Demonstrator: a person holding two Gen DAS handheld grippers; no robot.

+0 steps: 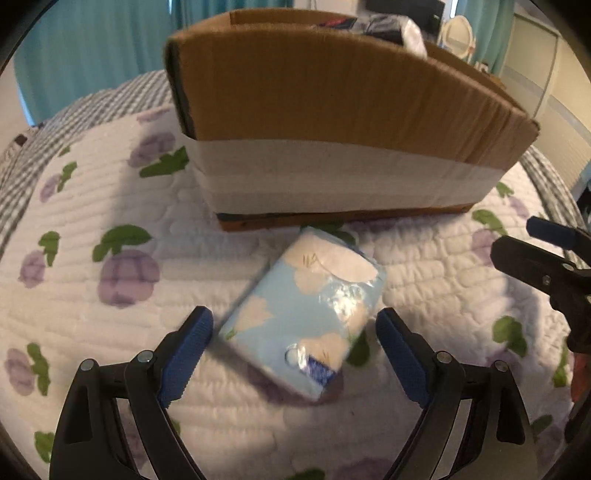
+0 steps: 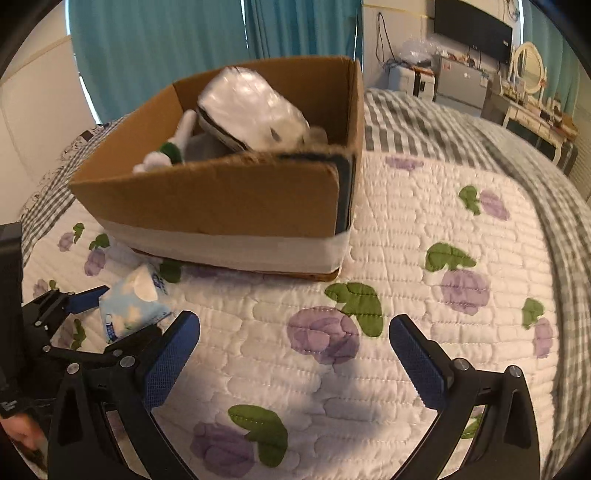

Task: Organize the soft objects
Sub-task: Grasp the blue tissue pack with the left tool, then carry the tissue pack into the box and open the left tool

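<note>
A light blue tissue pack (image 1: 306, 314) with white clouds lies on the quilt just in front of the cardboard box (image 1: 332, 110). My left gripper (image 1: 293, 352) is open with its fingers on either side of the pack's near end, not touching it. The pack also shows in the right wrist view (image 2: 129, 306). My right gripper (image 2: 293, 354) is open and empty above the quilt, to the right of the pack. The box (image 2: 221, 199) holds a white plastic-wrapped pack (image 2: 251, 107) and a white and green plush toy (image 2: 166, 151).
The white quilt with purple flowers (image 2: 406, 258) covers a bed with a grey checked sheet (image 2: 443, 122). Teal curtains (image 2: 184, 37) hang behind. A dresser with a mirror (image 2: 528, 70) and a TV (image 2: 472, 29) stand at the far right.
</note>
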